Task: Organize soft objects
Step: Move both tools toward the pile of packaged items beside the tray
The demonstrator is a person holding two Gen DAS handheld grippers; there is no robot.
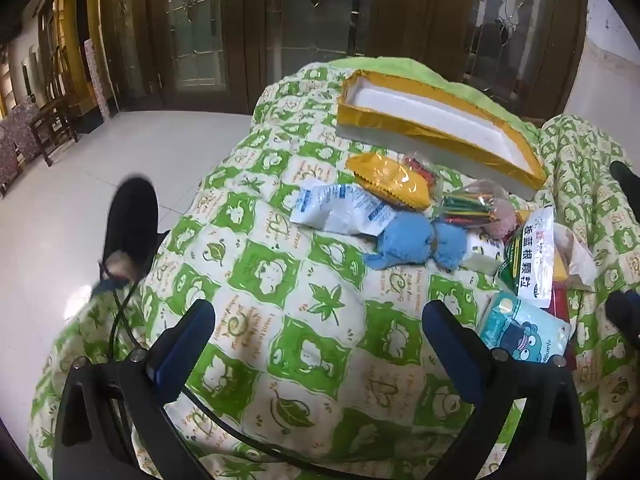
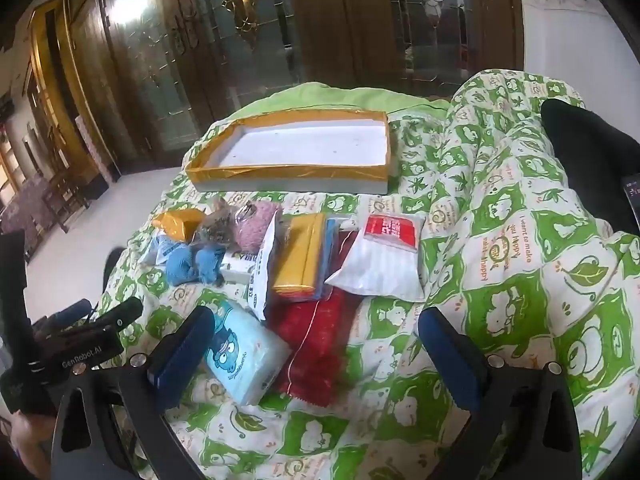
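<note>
While both my grippers, left (image 1: 318,344) and right (image 2: 316,346), are hovering spread wide and empty, the blue plush toy (image 1: 416,242) is lying before the tray (image 2: 208,174), beyond both grippers.

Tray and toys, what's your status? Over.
Left gripper open, right gripper open, both empty. Tray empty. Blue plush, tissue pack, packets piled in front of it. Nothing blocking.

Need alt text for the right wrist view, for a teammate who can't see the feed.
The open right gripper hovers, holding nothing, over a green-and-white quilt scattered with soft packets: a blue tissue pack, a red mesh bag, a white pouch. Beyond them sits an empty gold-rimmed tray.
</note>
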